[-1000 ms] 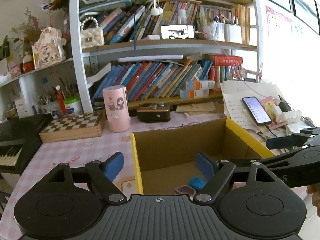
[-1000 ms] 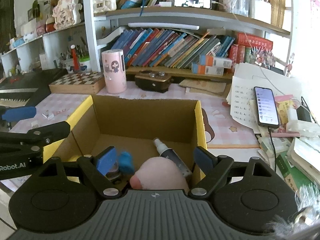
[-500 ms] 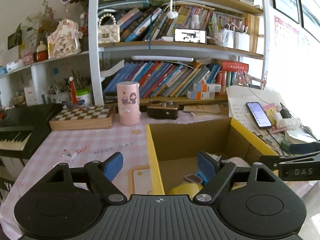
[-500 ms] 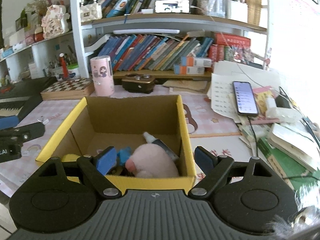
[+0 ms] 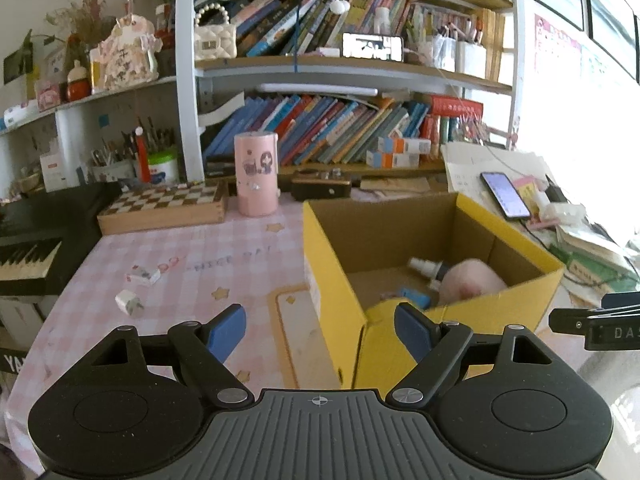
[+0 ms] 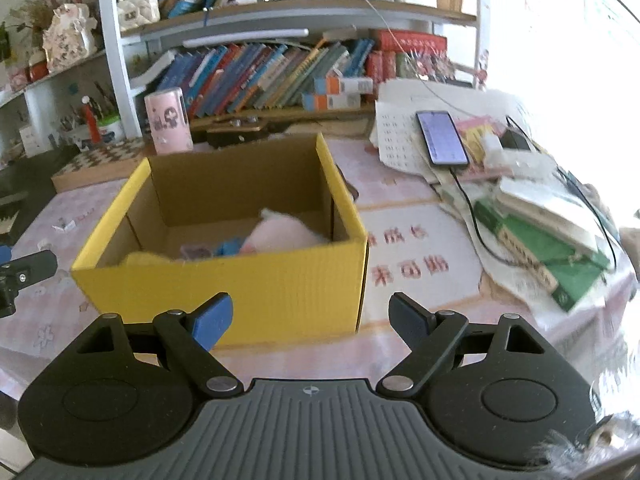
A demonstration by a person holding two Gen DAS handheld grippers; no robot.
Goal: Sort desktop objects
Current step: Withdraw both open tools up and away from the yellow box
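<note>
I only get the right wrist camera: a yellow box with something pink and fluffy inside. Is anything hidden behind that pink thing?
Observer: Yes. A small spray bottle lies on the floor of the box, just beyond the pink plush toy.
Visitor: And the other tool at my left edge, is it holding something?
Observer: No. The left gripper has its jaws open, with nothing between them.

The box [image 6: 224, 280] sits mid-frame on the table [image 6: 416, 248] with a plush toy [image 6: 280, 234] inside — cup [image 6: 168, 120] and chessboard [image 5: 160, 204] behind at upper left, phone [image 6: 442, 138] upper right
</note>
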